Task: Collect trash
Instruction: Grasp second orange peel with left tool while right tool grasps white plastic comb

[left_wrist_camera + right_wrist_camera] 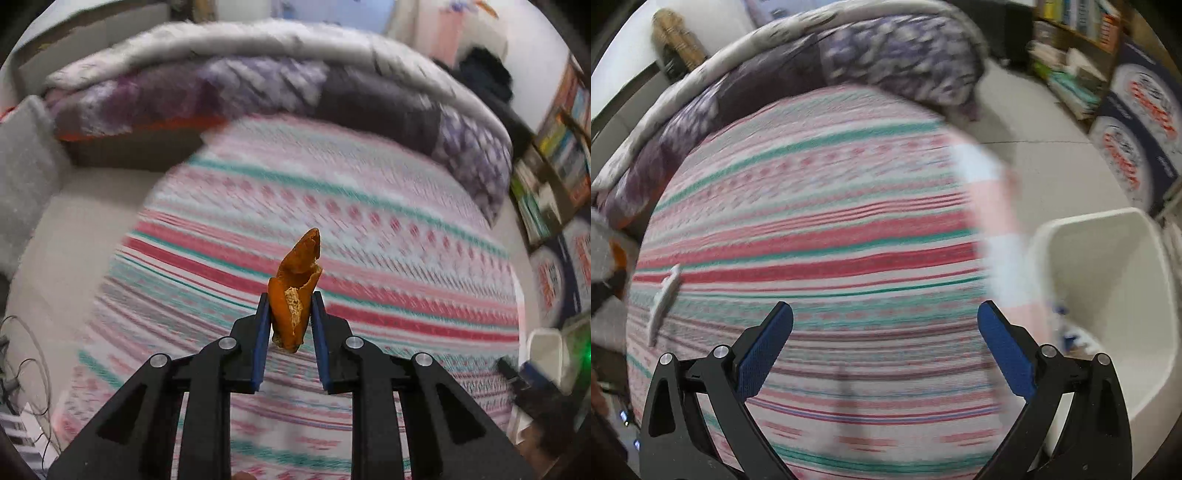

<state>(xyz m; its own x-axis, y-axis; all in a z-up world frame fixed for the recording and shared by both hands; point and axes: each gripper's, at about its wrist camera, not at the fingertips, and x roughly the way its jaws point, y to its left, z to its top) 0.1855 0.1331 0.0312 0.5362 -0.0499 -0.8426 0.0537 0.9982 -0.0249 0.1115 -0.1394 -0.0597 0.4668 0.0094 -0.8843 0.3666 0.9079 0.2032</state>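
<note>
The left gripper (289, 299) is clamped on an orange peel (295, 291), held above the striped bedspread (369, 229). The right gripper (885, 314) gapes wide, empty, beside a white bin (1108, 280).

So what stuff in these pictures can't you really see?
- Left wrist view: what the orange scrap in the left gripper actually is; maybe peel.
- Right wrist view: the whitish thing on the striped bedspread, smeared by blur.
- Right wrist view: the bits inside the white bin, too small, partly behind the open right gripper.
- Both views: the book titles, blurred.
</note>
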